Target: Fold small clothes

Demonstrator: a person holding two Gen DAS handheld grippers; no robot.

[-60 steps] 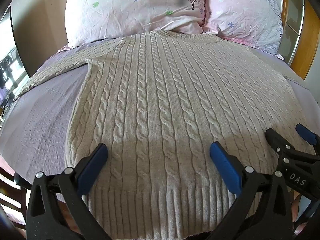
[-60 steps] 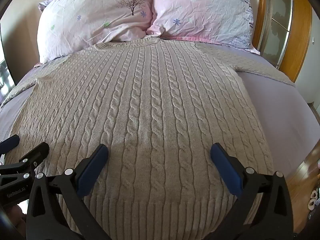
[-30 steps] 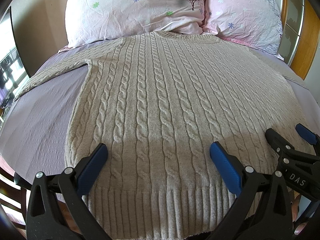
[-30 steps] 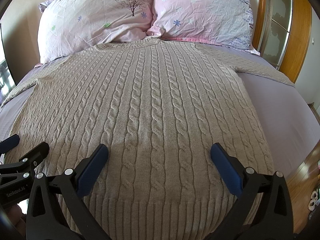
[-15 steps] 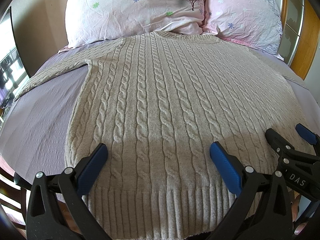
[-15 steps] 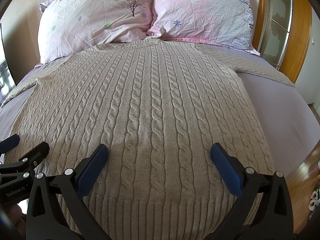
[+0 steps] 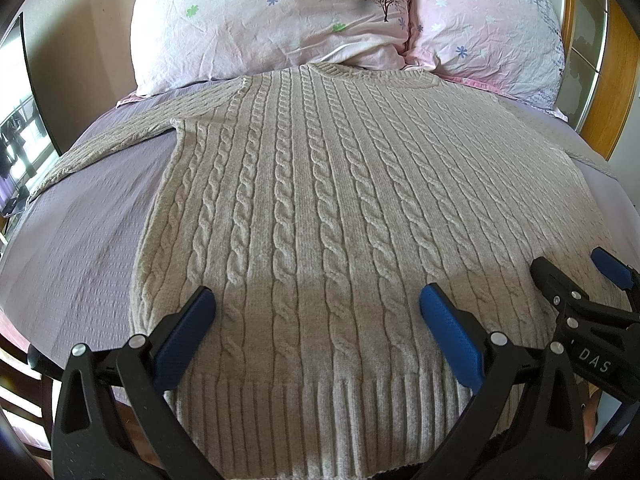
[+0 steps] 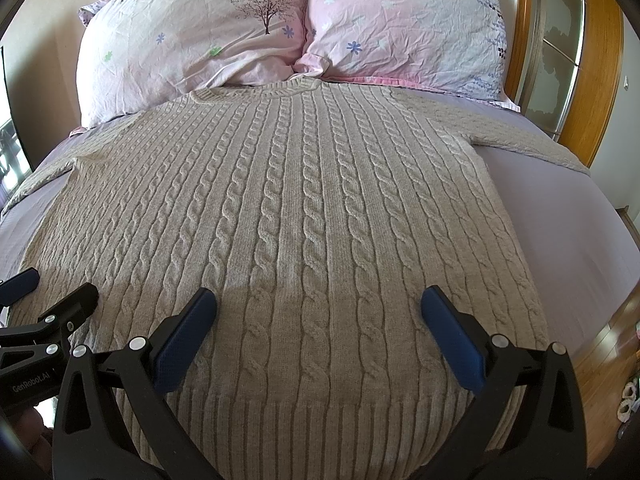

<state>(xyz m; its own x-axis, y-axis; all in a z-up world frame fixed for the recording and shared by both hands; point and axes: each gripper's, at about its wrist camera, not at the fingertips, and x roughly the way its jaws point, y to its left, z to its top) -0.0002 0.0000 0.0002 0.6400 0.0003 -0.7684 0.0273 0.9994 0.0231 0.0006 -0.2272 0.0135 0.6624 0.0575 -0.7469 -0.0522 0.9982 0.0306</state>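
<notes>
A beige cable-knit sweater (image 7: pixel 320 208) lies flat and face up on the bed, collar toward the pillows, both sleeves spread out sideways; it also fills the right wrist view (image 8: pixel 288 216). My left gripper (image 7: pixel 316 320) is open and empty, hovering over the hem on the sweater's left half. My right gripper (image 8: pixel 318 320) is open and empty over the hem on the right half. The right gripper shows at the right edge of the left wrist view (image 7: pixel 576 280), and the left gripper at the left edge of the right wrist view (image 8: pixel 52 292).
Two pink flowered pillows (image 7: pixel 280 20) (image 8: pixel 400 20) lean at the head of the bed. The lilac sheet (image 7: pixel 80 232) shows on both sides of the sweater (image 8: pixel 560 216). A wooden headboard and mirrored wardrobe (image 8: pixel 560 48) stand at the right. Wooden floor (image 8: pixel 616 376) lies beyond the bed's right edge.
</notes>
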